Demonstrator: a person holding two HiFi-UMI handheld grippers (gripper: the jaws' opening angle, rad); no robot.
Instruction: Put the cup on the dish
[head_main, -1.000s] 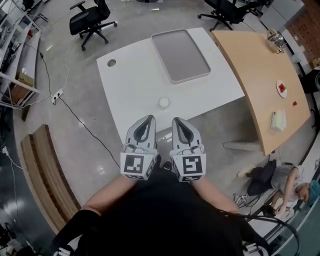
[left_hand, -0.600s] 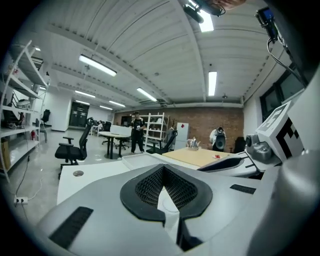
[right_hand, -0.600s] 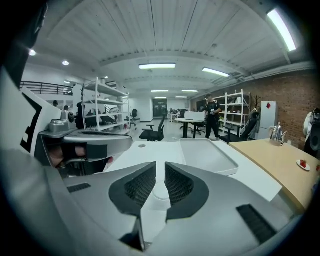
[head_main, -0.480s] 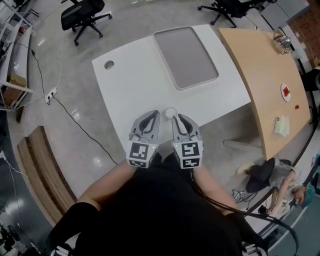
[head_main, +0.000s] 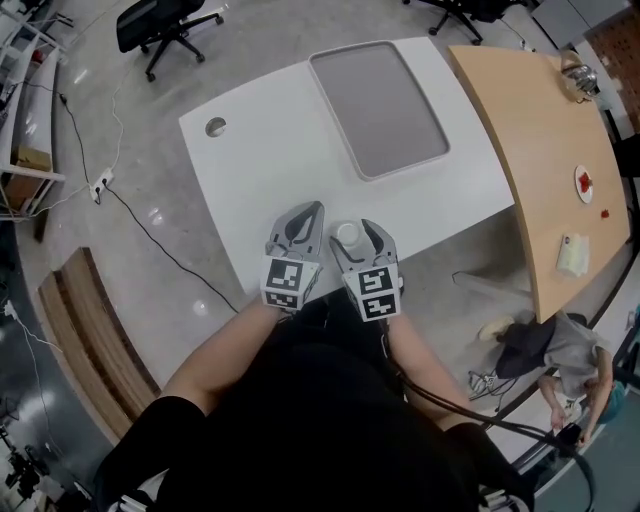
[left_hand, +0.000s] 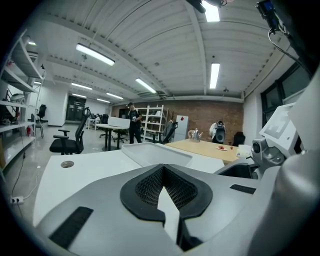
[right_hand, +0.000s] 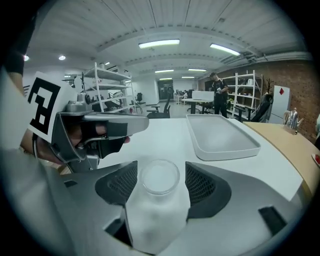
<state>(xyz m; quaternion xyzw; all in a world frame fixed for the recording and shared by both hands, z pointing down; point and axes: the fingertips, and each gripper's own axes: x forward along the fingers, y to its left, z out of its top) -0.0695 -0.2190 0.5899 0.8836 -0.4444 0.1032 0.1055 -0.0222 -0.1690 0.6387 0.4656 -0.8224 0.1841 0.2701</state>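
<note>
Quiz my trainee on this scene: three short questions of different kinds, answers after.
1. True or false: the cup already sits on the grey tray.
2. What stands between the right gripper's jaws? A) nothing B) the cup C) a spoon
3. Fill in: the left gripper's jaws are ____.
Key: 1 false, it stands on the white table. 2 B; the jaws have just been opening, pads clear of it. 3 shut.

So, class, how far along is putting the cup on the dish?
Done: nothing yet; the dish is bare. In hand: the jaws of the right gripper have just been opening and flank the cup without pressing it. Left: grip it, carry it, set it on the dish.
</note>
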